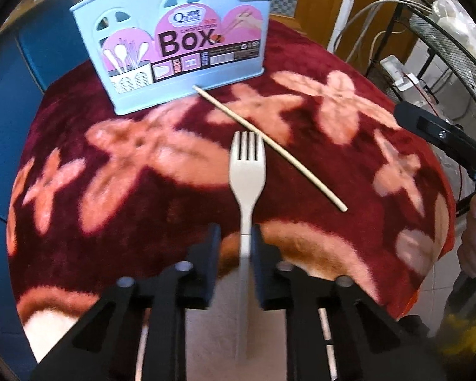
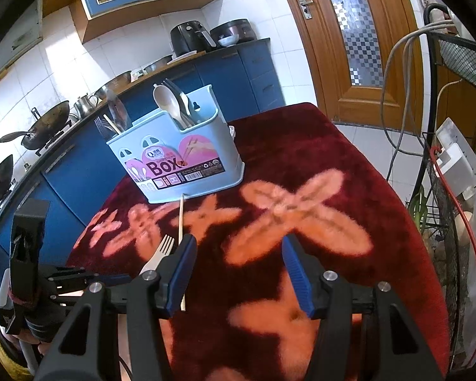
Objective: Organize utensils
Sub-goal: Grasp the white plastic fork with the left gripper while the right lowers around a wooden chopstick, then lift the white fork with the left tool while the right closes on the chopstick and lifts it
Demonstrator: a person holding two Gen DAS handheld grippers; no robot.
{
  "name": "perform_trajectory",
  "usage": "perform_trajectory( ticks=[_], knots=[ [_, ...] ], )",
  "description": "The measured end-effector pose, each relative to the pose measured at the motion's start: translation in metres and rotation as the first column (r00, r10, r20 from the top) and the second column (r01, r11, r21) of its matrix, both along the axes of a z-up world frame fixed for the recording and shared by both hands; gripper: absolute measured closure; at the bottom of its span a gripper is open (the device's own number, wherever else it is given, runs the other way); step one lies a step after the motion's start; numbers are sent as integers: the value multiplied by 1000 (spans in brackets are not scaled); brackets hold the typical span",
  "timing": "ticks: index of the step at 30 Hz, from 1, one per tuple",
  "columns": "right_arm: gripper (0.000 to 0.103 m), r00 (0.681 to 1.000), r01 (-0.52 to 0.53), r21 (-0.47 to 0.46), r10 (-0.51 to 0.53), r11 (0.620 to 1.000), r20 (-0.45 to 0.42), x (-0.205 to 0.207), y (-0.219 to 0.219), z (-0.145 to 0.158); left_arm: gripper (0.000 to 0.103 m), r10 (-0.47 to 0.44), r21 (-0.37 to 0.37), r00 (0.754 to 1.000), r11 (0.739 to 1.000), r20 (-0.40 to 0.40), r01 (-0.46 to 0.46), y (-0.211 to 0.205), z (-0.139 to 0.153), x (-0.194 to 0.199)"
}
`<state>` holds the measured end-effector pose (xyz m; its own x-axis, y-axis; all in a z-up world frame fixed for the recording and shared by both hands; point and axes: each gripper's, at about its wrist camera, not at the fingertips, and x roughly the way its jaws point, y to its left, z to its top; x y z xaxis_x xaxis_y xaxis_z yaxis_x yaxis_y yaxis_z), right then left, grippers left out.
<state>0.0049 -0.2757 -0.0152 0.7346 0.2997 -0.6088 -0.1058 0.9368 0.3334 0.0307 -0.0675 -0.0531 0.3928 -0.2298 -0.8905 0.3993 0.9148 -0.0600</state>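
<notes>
Left wrist: left gripper (image 1: 236,238) fingers clamp fork (image 1: 246,165); right gripper (image 2: 236,254) fingers apart.

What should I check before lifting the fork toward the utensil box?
1. Left gripper shut on the fork handle: ok, the fingers press the handle from both sides.
2. Fork straight in the grip: ok, tines point ahead toward the box.
3. Chopstick clear of the fork: not ok, it lies right beside the tines, possibly touching, and may get dragged.
4. Right gripper out of the way: ok, open, empty, hovering over the red floral cloth.
5. Room in the box: ok, the middle section looks free in the right wrist view; the end sections hold utensils.
6. Box steady: cannot tell.
</notes>
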Motion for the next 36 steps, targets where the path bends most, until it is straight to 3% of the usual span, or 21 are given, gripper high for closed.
perform_trajectory(
  ticks=[1, 5, 11, 25, 36],
  knots=[
    [44, 1000, -1, 1, 1, 1000, -2, 0, 0, 0, 98, -7, -13, 1000, 1000, -3, 7, 0, 0, 0],
    [44, 1000, -9, -11, 9, 1000, -13, 3, 4, 0, 99, 8, -50, 1000, 999, 16, -7, 4, 3, -1],
    [44, 999, -34, -55, 32, 998, -30, 9, 19, 2, 99, 104, -117, 993, 988, 57, -97, 33, 16, 6],
    [44, 968, -216, -145, 192, 965, -162, 50, 80, -7, 99, 299, -173, 935, 948, 189, -268, 99, 32, 15],
    [71, 922, -313, -181, 253, 932, -292, 82, 111, -23, 99, 364, -224, 912, 920, 192, -320, 124, 28, 18]
  ],
)
